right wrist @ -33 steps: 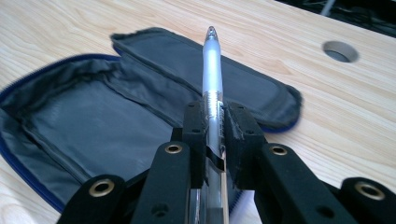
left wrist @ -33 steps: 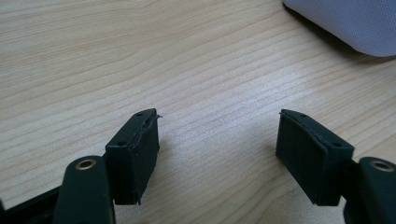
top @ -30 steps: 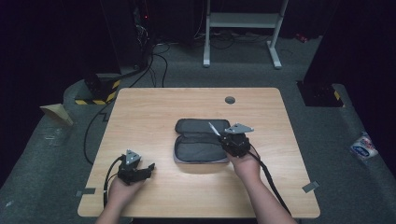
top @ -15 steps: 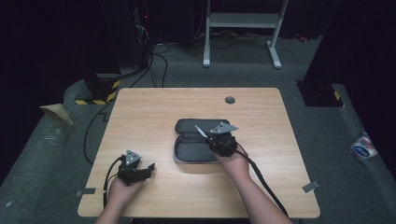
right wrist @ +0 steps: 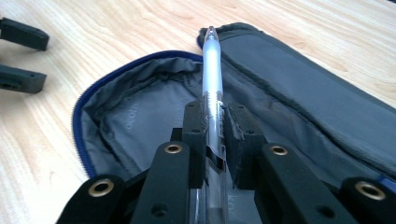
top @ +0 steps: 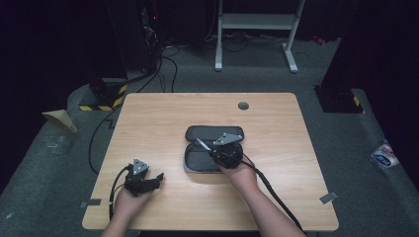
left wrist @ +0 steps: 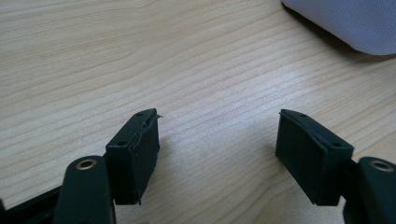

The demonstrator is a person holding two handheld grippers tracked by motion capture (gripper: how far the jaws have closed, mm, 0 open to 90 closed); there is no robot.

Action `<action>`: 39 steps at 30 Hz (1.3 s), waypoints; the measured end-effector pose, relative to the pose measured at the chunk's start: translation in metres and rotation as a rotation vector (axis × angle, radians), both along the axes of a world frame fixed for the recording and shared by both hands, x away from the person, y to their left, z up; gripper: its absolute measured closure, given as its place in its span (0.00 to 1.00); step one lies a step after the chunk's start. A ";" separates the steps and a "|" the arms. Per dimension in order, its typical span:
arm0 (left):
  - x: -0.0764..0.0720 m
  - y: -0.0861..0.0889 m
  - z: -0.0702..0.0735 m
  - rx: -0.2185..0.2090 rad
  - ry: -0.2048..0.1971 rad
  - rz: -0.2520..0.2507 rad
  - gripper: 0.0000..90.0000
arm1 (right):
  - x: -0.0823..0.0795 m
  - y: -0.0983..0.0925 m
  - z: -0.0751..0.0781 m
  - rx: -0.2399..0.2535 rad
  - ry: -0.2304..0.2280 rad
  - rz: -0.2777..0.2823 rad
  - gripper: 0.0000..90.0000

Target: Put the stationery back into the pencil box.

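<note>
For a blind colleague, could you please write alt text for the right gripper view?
The right gripper is shut on a clear pen, which points forward over an open grey pencil case with a blue zip, lying on a wooden table. The left gripper's open jaws show at the far left.

pen [right wrist: 212, 70] above open case [top: 207, 148], table [top: 163, 113] centre
</note>
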State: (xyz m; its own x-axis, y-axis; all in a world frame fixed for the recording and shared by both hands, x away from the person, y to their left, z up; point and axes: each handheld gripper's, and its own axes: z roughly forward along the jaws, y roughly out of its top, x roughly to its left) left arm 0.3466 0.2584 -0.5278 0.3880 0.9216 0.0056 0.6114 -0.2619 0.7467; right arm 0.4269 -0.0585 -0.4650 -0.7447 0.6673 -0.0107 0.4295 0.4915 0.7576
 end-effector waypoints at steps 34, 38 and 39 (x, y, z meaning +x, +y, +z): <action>0.000 0.000 0.000 0.003 0.000 -0.003 0.34 | 0.002 -0.007 -0.002 -0.002 0.013 -0.047 0.64; 0.000 0.000 0.000 0.003 0.001 -0.001 0.34 | 0.001 -0.011 -0.002 0.023 0.016 -0.063 0.60; 0.000 0.000 0.000 0.003 0.001 -0.001 0.34 | 0.000 -0.012 -0.003 0.023 0.013 -0.067 0.59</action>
State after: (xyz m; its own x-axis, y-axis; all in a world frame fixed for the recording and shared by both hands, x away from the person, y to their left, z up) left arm 0.3466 0.2584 -0.5277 0.3890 0.9212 0.0077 0.6118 -0.2646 0.7455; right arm 0.4273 -0.0708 -0.4676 -0.6984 0.7155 0.0150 0.4710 0.4438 0.7624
